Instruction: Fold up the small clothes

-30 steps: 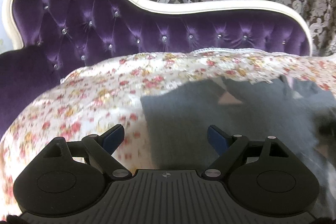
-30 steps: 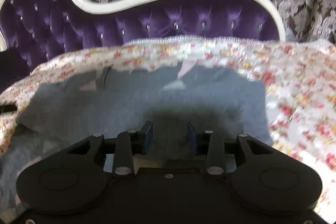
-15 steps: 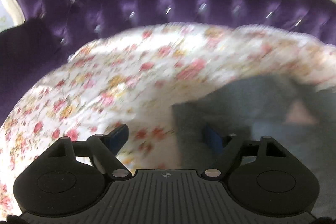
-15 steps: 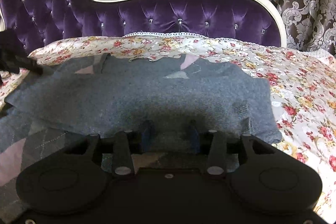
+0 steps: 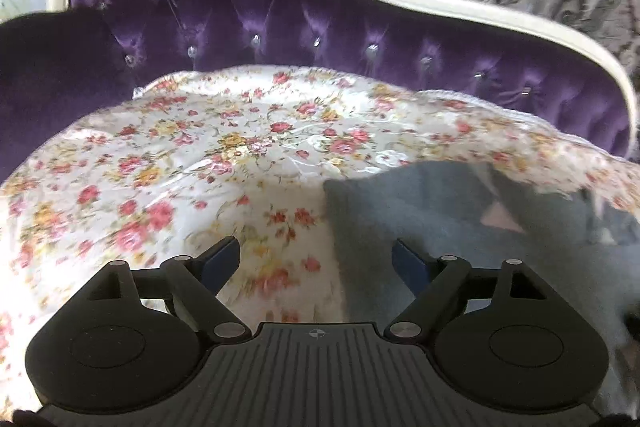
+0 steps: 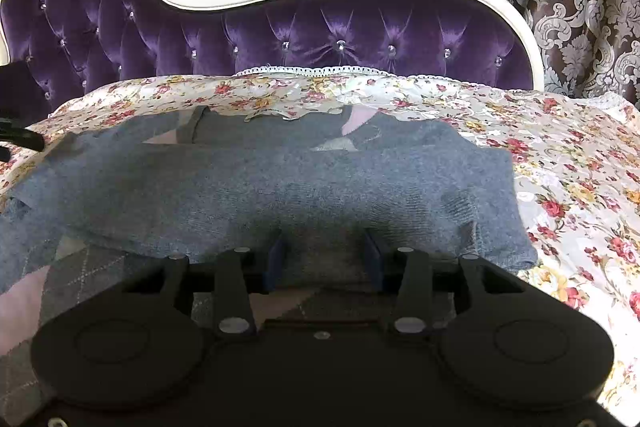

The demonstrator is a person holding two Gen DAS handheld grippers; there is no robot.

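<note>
Centrally in the right wrist view, a grey knitted sweater with pale pink and grey argyle diamonds (image 6: 280,183) lies spread on the white floral-print bedspread (image 6: 560,163). Its plain grey back layer is folded over the front, forming a wide band across the middle of the frame, while the diamond pattern shows at the lower left and peeks out along the upper edge. The knit looks soft and slightly rumpled at its right end. The right gripper (image 6: 322,255) sits low over the near edge of the folded layer, its blue-padded fingers partly apart with grey cloth between them; whether they pinch it cannot be told.

From the left wrist view, the sweater (image 5: 460,227) fills the lower right, somewhat blurred. The left gripper (image 5: 316,259) is spread wide and released, above the bedspread (image 5: 200,167) and the sweater's left edge. Behind stands the purple tufted velvet sofa back with cream frame (image 6: 340,31).
</note>
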